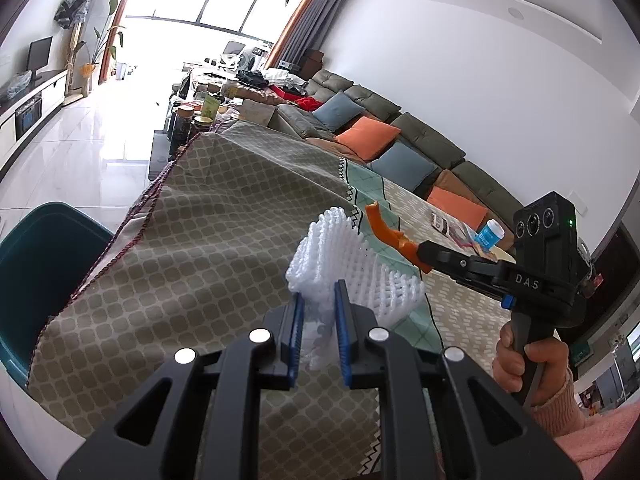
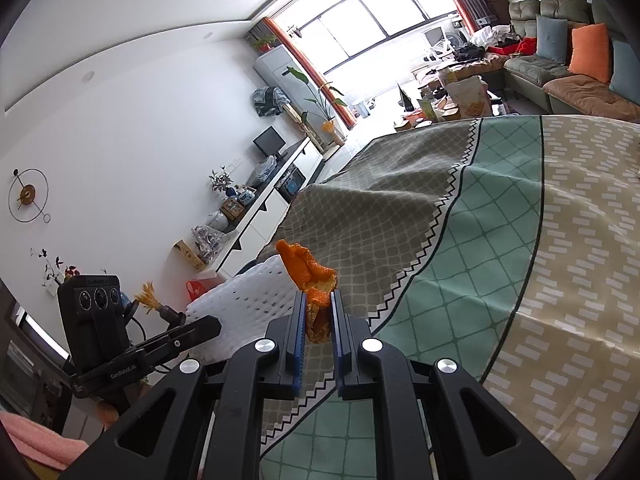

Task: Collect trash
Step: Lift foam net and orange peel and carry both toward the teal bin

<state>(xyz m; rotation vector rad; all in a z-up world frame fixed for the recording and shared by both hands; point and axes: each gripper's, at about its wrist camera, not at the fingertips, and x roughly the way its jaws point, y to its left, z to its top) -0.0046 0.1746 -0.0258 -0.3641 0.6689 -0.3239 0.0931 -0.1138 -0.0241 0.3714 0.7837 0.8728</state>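
My left gripper (image 1: 319,293) is shut on a white foam fruit net (image 1: 340,258), held up above the patterned tablecloth (image 1: 192,216). To its right, a hand holds my right gripper (image 1: 420,254), which pinches a strip of orange peel (image 1: 386,234). In the right wrist view, the right gripper (image 2: 319,300) is shut on the orange peel (image 2: 308,270), and the foam net (image 2: 248,300) shows at the left beside the left gripper's finger (image 2: 196,330). A teal bin (image 1: 44,264) stands on the floor left of the table.
On the far right of the table lie a wrapper (image 1: 444,224) and a small blue-and-white bottle (image 1: 489,234). A sofa (image 1: 404,136) with orange and blue cushions runs behind the table. More clutter crowds a low table (image 1: 208,108) farther back.
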